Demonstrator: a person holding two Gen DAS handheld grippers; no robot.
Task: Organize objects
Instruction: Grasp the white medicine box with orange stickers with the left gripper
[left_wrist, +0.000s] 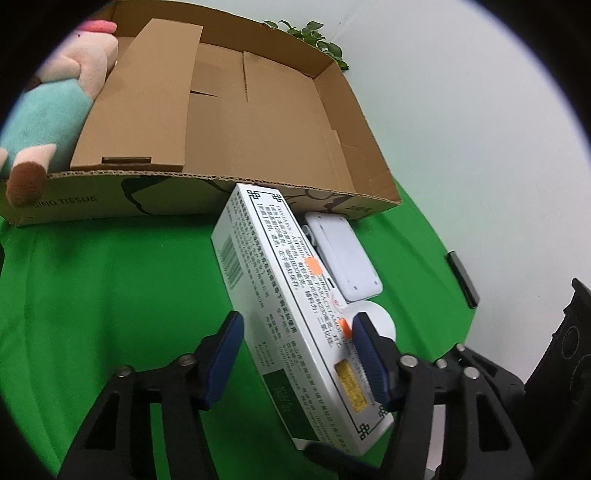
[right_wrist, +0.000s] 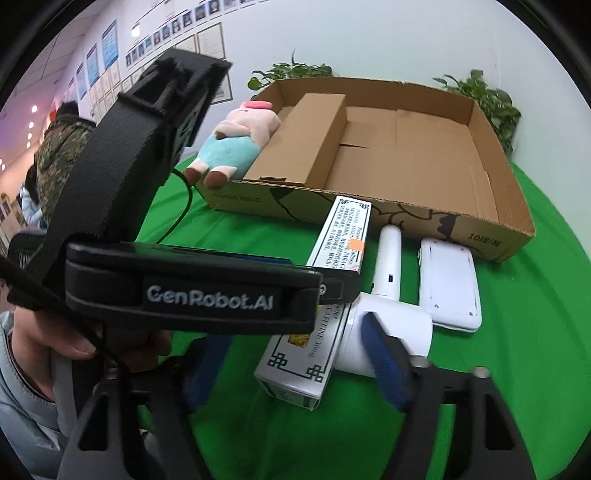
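Only from right wrist, white device (right_wrist: 388, 325) beside medicine box (right_wrist: 325, 295), left gripper (right_wrist: 332, 286)

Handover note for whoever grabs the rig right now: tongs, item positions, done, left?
Left tongs: open, straddling the near end of the medicine box; right pad touching it, left pad off it, no grip yet.
Right tongs: open, holding nothing, hovering over the same items.
Medicine box, white handheld device and white flat case all lie on the green cloth in front of the cardboard tray.
Done: plush toy rests at the tray's left end.
Left: grip the medicine box, move all three items into the tray.
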